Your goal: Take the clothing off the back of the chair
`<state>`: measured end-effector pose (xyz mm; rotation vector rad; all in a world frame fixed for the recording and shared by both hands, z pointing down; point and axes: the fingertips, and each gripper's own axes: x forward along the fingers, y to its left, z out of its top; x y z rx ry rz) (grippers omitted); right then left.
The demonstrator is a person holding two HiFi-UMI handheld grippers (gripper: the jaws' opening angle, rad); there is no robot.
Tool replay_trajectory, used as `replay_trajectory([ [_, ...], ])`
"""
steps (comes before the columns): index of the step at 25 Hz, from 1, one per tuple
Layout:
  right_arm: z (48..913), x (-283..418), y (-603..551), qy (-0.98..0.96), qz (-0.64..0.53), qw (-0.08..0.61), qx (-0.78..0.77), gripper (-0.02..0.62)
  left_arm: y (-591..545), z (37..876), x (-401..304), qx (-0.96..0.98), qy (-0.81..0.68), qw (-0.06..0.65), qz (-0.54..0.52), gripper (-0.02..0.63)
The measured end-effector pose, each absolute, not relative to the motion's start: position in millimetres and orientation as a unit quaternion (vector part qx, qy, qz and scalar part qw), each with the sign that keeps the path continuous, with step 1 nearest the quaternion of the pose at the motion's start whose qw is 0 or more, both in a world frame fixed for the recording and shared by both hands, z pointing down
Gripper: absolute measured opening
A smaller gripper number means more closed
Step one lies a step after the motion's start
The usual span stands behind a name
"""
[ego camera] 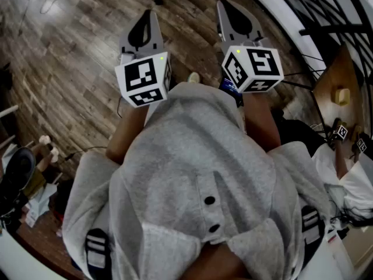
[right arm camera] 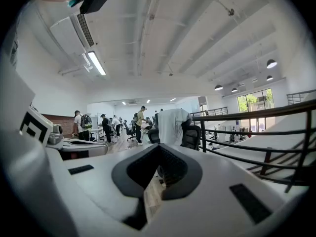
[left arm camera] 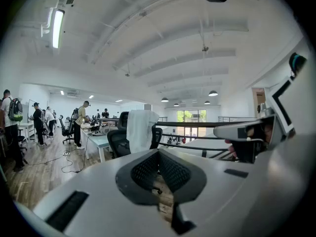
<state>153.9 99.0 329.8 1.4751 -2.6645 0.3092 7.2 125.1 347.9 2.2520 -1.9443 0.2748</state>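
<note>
A white piece of clothing (left arm camera: 140, 130) hangs over the back of a black office chair (left arm camera: 117, 142), some way ahead across the wooden floor. In the right gripper view the same clothing (right arm camera: 172, 125) drapes the chair (right arm camera: 191, 136) next to a railing. Both grippers are held side by side in front of my body, far from the chair. The left gripper (ego camera: 147, 17) is shut with nothing in it, its jaws meeting at the tip (left arm camera: 159, 151). The right gripper (ego camera: 228, 7) is shut and empty too (right arm camera: 159, 146).
A black metal railing (right arm camera: 247, 115) runs along the right. Desks (left arm camera: 96, 138) with several people standing at them fill the left of the room. Cables (left arm camera: 66, 163) lie on the wooden floor (ego camera: 70, 69). My grey hoodie (ego camera: 198, 185) fills the lower head view.
</note>
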Motion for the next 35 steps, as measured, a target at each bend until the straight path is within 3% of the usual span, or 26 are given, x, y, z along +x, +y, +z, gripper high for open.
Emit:
replay_trajectory([
  [12,324.4,166.2,106.1,-0.879,0.136,0.003,0.457,0.011,133.4,335.5,21.0,0.755,-0.645,0.071,0.088,0.009],
  [35,329.8,193.4,103.7,-0.897,0.132,0.003,0.421,0.011,129.5,336.8,51.4,0.745,-0.656,0.065,0.105,0.010],
])
